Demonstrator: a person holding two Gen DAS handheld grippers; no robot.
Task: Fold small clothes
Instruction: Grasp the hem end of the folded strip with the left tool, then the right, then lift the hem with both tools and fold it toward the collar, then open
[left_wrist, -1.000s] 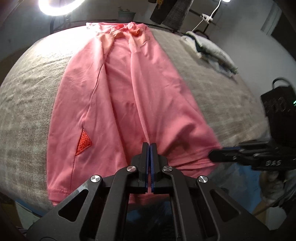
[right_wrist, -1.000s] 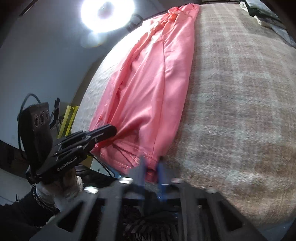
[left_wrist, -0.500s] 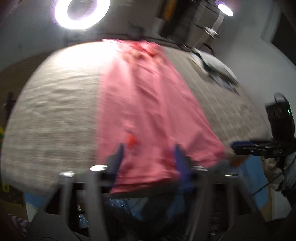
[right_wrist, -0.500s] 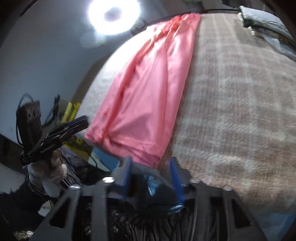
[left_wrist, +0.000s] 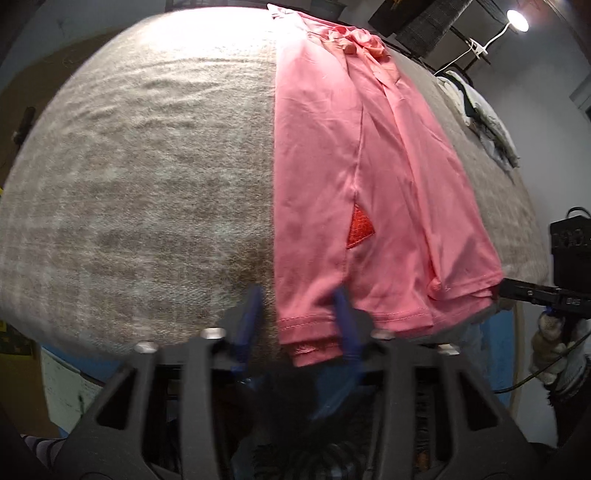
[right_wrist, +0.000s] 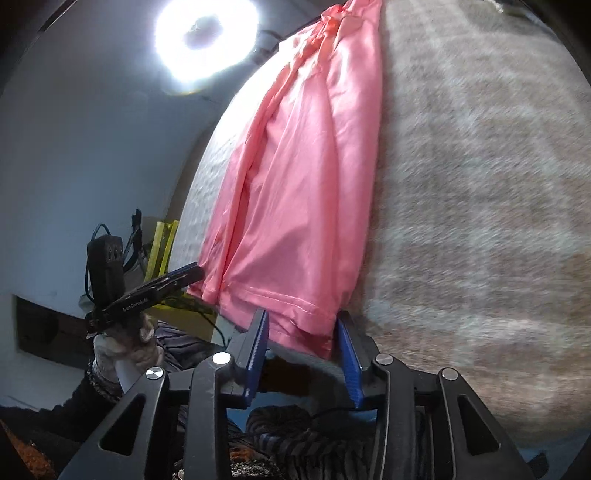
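Both claws have let go since a second ago. Now the left claw (left_wrist: 295, 314) gapes wide around the near hem of the pink shirt (left_wrist: 354, 155), and the right claw (right_wrist: 301, 341) stands wide at the hem's other corner. Folded lengthwise, the shirt runs toward twelve o'clock on the blanket-covered table (left_wrist: 140, 177), with folded laundry (left_wrist: 480, 118) at two o'clock.
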